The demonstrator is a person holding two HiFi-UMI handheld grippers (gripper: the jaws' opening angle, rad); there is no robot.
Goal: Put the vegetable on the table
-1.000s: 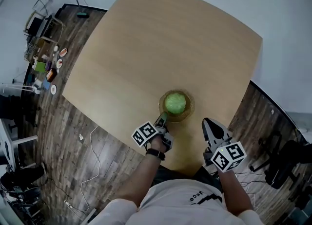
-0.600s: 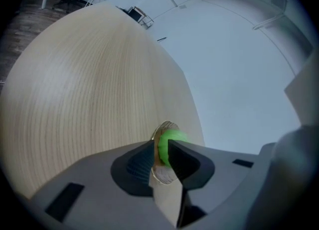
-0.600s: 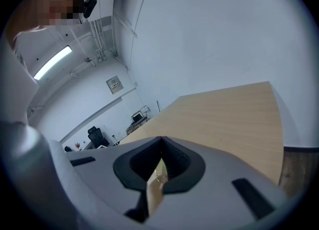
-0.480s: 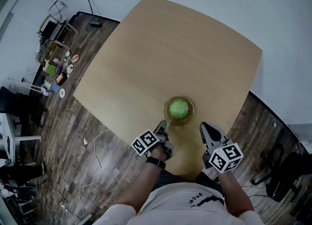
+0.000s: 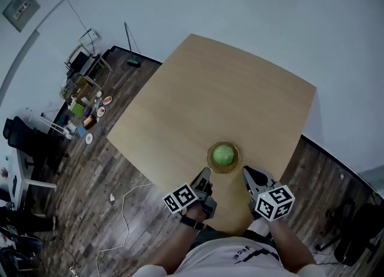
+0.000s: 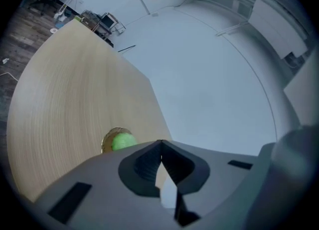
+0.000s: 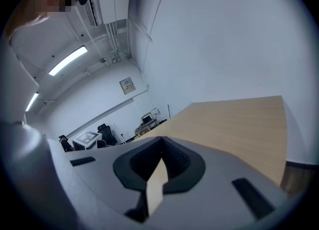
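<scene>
A round green vegetable lies in a shallow brownish bowl near the front edge of the wooden table. My left gripper is shut and empty, its tip just short of the bowl's near-left rim. On the bowl's near-right side my right gripper is also shut on nothing. The left gripper view has the vegetable and bowl just beyond the shut jaws of the left gripper. Through the right gripper view I see only the right gripper, shut, and bare table.
A white wall stands behind the table. On the dark wood floor to the left are a cart with small items, a chair and a loose cable. Most of the tabletop beyond the bowl is bare.
The head camera has risen, so the table looks smaller. Both grippers have drawn back toward the person; the left one no longer touches the bowl's rim.
</scene>
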